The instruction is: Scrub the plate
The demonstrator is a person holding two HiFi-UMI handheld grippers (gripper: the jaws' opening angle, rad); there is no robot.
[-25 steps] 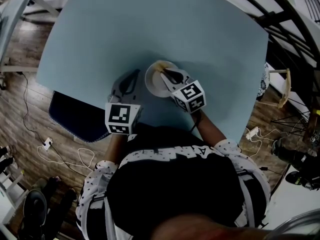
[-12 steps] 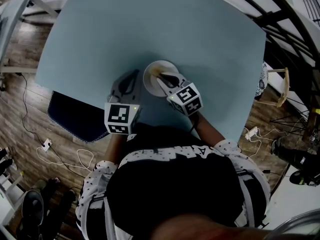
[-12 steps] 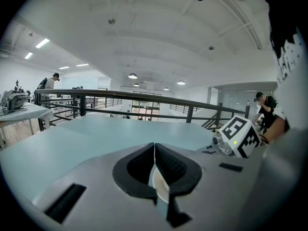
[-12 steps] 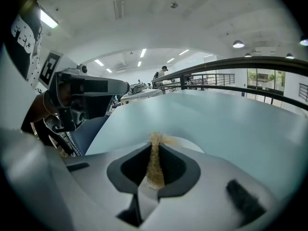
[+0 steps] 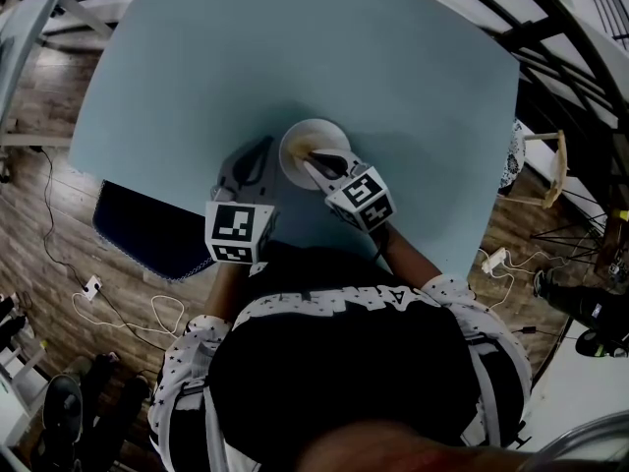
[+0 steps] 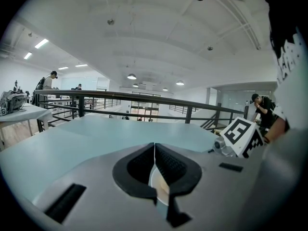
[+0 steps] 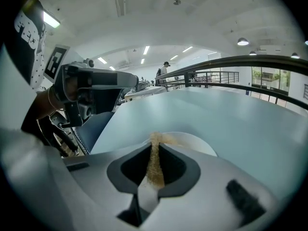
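Note:
A white plate (image 5: 307,142) lies on the light blue table (image 5: 295,47) just in front of me. My right gripper (image 5: 321,163) is over the plate, shut on a tan scrub pad (image 7: 155,163) that sticks out past its tips and touches the plate (image 7: 195,143). My left gripper (image 5: 265,151) lies at the plate's left rim with its jaws shut. A sliver of the plate (image 6: 160,190) shows under the left gripper (image 6: 154,148) through the slit behind its pads. Whether it presses on the rim I cannot tell.
A dark blue seat (image 5: 147,226) sits at the table's near left edge. Cables (image 5: 128,308) trail over the wooden floor. A black railing (image 5: 560,57) and a wooden stool (image 5: 552,170) stand to the right. People stand far off in both gripper views.
My right gripper has drawn a little left and toward me with the scrub pad across the plate. The plate has shifted slightly left. The left gripper has stayed put.

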